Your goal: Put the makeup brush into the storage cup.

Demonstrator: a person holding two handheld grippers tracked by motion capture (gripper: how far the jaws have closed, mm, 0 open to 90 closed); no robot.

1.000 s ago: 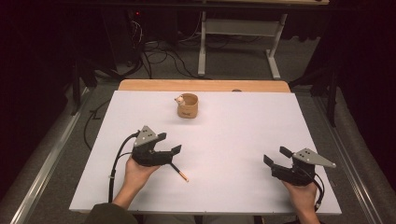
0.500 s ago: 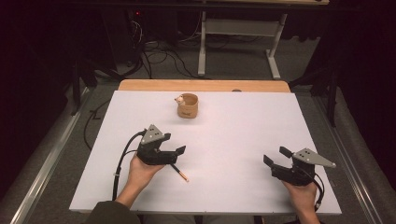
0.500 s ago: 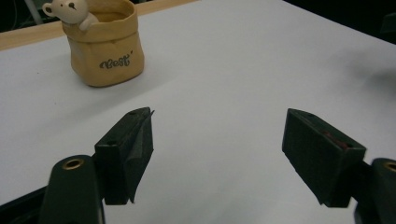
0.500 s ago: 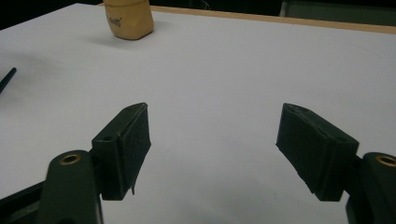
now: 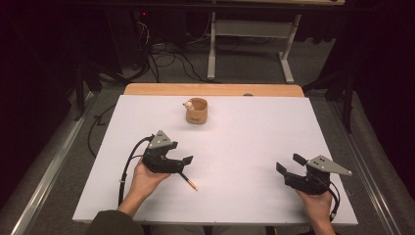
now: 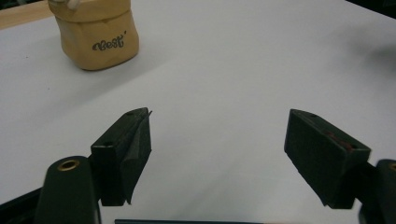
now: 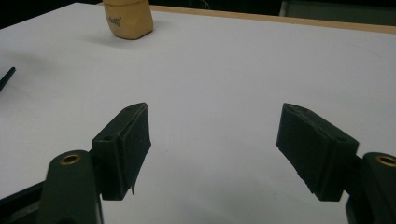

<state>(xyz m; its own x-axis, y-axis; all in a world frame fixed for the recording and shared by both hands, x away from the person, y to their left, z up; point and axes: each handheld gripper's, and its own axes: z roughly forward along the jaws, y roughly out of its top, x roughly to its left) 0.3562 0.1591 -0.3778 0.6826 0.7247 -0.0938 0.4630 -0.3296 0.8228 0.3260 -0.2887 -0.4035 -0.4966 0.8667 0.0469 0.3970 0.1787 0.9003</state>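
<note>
So the left gripper (image 5: 177, 162) is held low over the table (image 5: 254, 147), jaws spread wide with nothing between them, which is plain in the left gripper view, where bare white surface is seen in the gap. A thin dark stick with a pale tip, probably a pen (image 5: 188, 181), is found lying flat on the table just under and beside that gripper, on the side away from the cup. In the left gripper view a dark sliver of it (image 6: 187, 221) is caught at the very bottom edge, below the jaws.

Judging by that, not much is done yet: the pen is not gripped and is not lifted, and the jaws are pointed past it toward the cup rather than lined up on it. A guess is that the pen is meant for the cup, so the grab, the carry and the drop would all be left.

The right gripper (image 5: 292, 169) is parked well apart from the cup, near the table's front right corner, also wide open and holding nothing.

The tan cup (image 5: 196, 110) is stood upright toward the far edge of the table, well beyond both grippers. Something small and pale (image 5: 187, 104) is seen poking up at its rim; what it is can't be made out, and the rest of the inside is hidden.
</note>
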